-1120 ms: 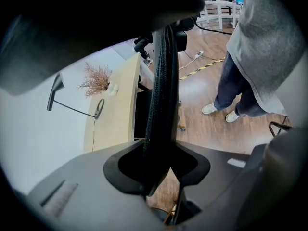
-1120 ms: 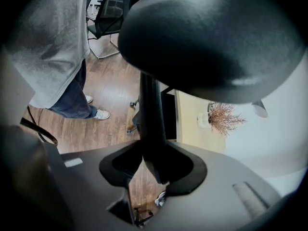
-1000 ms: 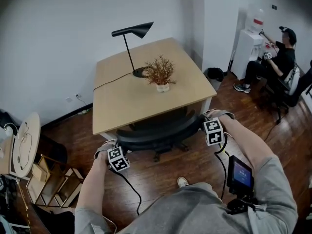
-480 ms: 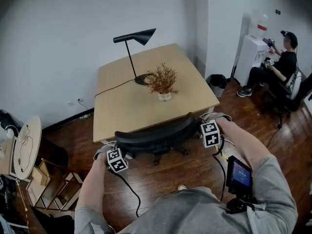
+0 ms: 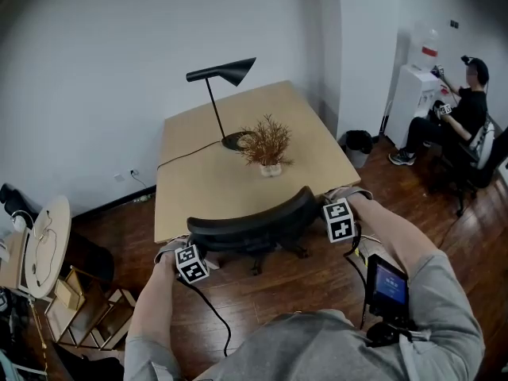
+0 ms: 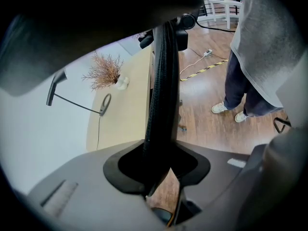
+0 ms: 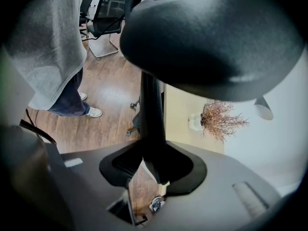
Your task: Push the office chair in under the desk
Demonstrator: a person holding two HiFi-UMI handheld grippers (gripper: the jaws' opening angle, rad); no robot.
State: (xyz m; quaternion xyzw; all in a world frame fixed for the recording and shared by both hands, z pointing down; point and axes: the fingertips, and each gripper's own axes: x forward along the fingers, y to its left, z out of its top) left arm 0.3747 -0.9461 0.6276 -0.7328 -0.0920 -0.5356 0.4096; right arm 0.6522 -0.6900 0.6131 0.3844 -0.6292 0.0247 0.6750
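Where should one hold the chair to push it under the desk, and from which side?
Grip the backrest at its two ends, coming from behind, opposite the desk. It is thin, wide and upright, so jaws fit over its edge and two holds steer it straight. The left tool and right tool clamp there.

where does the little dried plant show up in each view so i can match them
Head view: dried plant at centre, on the desk beyond the chair backrest.
Left gripper view: plant upper left, left of the backrest.
Right gripper view: plant right of centre, right of the backrest.
Shared landmark: the black backrest, in all three views.
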